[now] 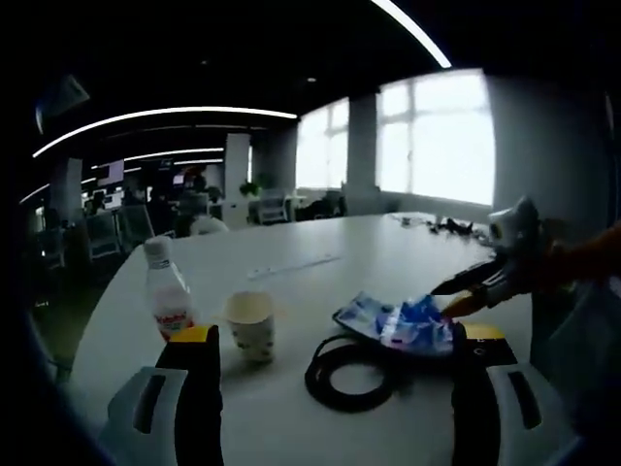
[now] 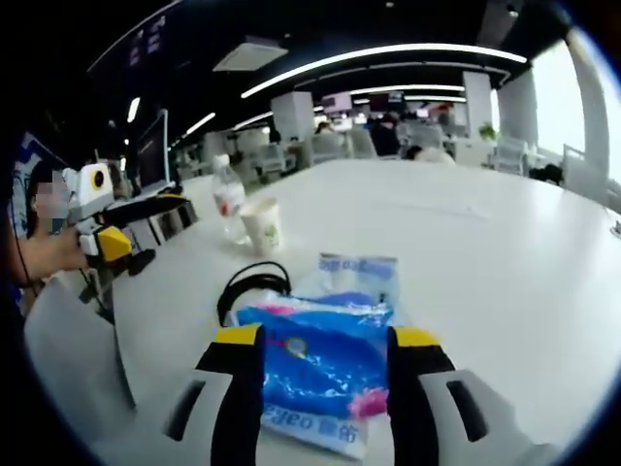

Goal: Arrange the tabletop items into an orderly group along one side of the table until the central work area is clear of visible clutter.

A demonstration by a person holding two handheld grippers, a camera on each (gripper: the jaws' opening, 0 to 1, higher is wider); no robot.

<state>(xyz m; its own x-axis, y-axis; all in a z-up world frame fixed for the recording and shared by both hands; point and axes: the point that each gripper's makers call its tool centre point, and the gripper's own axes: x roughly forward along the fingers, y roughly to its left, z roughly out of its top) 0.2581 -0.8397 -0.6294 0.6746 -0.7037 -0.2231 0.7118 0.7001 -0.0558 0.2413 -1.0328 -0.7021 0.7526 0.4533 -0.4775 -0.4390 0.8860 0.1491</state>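
My left gripper [image 1: 338, 335] stands wide open low over the white table [image 1: 320, 243]. Just ahead of its jaws lie a paper cup [image 1: 250, 325], a coiled black cable [image 1: 351, 374] and a blue packet [image 1: 400, 325]. A small plastic bottle [image 1: 167, 291] stands left of the cup. My right gripper [image 1: 441, 301] reaches in from the right onto the packet's edge. In the right gripper view the blue packet [image 2: 315, 374] fills the gap of my right gripper [image 2: 325, 335], a jaw against each side. A second, paler packet [image 2: 359, 277] lies just beyond. The cable [image 2: 247, 286], cup [image 2: 262, 225] and bottle [image 2: 228, 199] sit further off, with the left gripper [image 2: 155, 233] beside them.
The table [image 2: 505, 252] runs broad and bare to the far side, where small items [image 1: 441, 226] lie near the windows. A long pale strip [image 1: 291, 264] lies past the cup. Office chairs and desks stand beyond the table edge. A person's sleeve [image 1: 582, 257] holds the right gripper.
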